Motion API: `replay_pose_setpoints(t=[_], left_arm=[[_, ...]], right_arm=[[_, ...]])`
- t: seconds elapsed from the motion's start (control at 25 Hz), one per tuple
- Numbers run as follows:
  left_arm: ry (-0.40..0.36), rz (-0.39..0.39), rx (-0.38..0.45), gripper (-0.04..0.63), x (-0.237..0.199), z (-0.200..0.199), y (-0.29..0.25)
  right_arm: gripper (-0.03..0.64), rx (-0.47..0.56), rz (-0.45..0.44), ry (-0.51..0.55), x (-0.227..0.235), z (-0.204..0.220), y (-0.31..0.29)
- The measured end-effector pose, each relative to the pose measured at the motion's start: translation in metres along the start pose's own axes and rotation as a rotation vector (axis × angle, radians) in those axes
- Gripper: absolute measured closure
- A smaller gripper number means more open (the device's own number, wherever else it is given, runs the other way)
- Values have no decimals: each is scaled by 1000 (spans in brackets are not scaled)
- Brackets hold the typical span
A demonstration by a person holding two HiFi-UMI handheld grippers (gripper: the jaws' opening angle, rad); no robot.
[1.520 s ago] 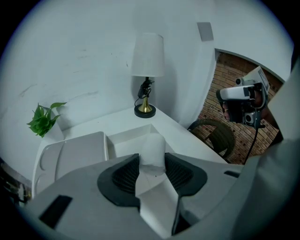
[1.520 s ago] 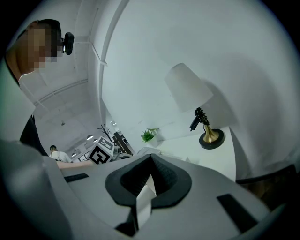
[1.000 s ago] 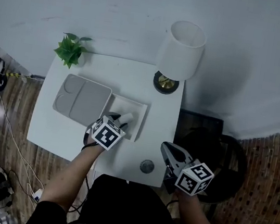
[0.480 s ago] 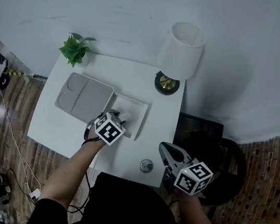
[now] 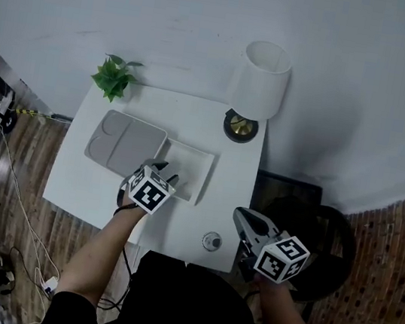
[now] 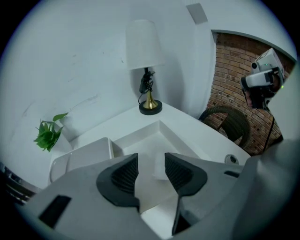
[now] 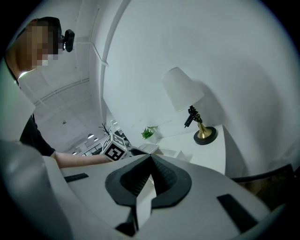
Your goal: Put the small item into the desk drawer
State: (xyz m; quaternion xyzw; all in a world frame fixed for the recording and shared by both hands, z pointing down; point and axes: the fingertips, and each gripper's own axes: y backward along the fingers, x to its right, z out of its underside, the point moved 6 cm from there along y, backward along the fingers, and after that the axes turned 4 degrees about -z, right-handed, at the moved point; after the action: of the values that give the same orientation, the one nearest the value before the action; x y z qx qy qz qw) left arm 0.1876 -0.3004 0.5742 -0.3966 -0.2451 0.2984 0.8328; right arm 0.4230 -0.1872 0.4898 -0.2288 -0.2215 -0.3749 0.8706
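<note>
Beneath your left hand-held gripper (image 5: 166, 173), jaws parted with nothing pinched: small white item (image 6: 161, 171), lying loose in the open white drawer (image 5: 198, 166) of the counter (image 5: 71, 175). Right hand-held gripper (image 7: 151, 164): jaws closed together, empty, off the counter's front corner. Hazards: a parted jaw snagging the item when you withdraw; the item jolting as the drawer shuts.

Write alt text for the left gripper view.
The left gripper, dark ribbed jaws open, hovers above a shallow white open drawer where a small white item lies. Behind stand a white-shaded brass-footed lamp and a small green plant.
</note>
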Motion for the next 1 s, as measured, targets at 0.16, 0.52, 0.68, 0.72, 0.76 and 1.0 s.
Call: replay_pose_setpoints(t=[0.16, 0.52, 0.68, 0.72, 0.76, 1.0], left_arm=[[67, -40, 79, 416, -8, -10, 35], [176, -72, 222, 482, -13, -24, 91], [204, -78, 284, 502, -17, -33, 109], [214, -78, 302, 513, -18, -35, 114], [225, -77, 321, 523, -20, -36, 119], [261, -73, 393, 552, -37, -32, 145]], right_arm=[[618, 51, 20, 26, 5, -18, 9], [618, 123, 29, 92, 7, -56, 26], [618, 139, 33, 113, 3, -63, 26], [618, 140, 41, 121, 2, -64, 26], [618, 139, 53, 130, 2, -66, 28], [618, 176, 123, 115, 9, -80, 27]])
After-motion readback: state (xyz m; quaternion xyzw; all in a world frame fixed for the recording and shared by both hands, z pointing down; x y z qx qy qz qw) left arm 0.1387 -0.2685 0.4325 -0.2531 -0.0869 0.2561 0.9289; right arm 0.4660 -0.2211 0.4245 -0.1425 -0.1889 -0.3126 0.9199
